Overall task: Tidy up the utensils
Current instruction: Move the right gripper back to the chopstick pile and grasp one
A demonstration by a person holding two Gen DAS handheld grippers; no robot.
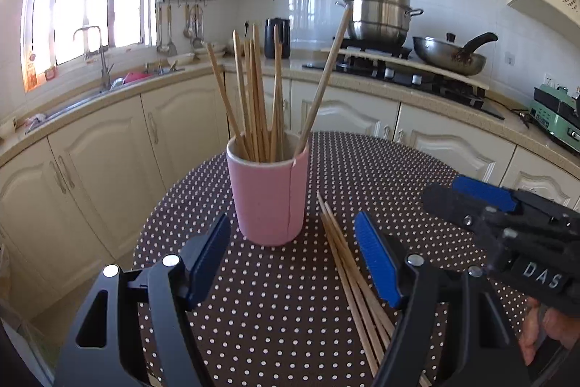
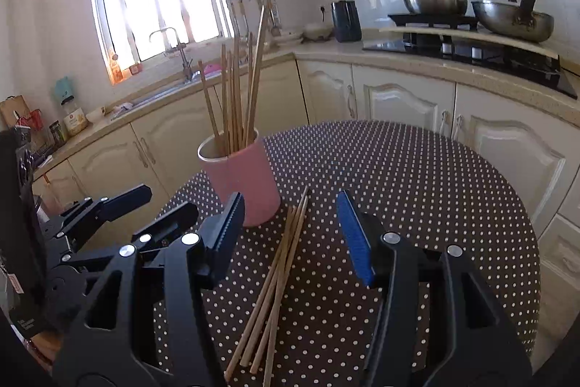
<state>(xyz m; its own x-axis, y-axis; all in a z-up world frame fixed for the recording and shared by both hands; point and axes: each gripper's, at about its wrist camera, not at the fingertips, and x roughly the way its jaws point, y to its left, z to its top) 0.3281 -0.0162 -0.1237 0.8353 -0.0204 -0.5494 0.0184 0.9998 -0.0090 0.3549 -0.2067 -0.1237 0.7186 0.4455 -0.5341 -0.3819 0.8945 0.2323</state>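
Now, with both my left gripper (image 1: 291, 263) and right gripper (image 2: 290, 234) released and empty, I line up over the loose chopsticks (image 2: 279, 281) lying beside the pink cup (image 1: 269, 194), needing to close on one next.

A cup (image 1: 270, 198) stands on the table (image 1: 380, 169), chopsticks (image 1: 253, 97) upright inside; loose chopsticks (image 1: 348, 263) lie on the table just right of it.
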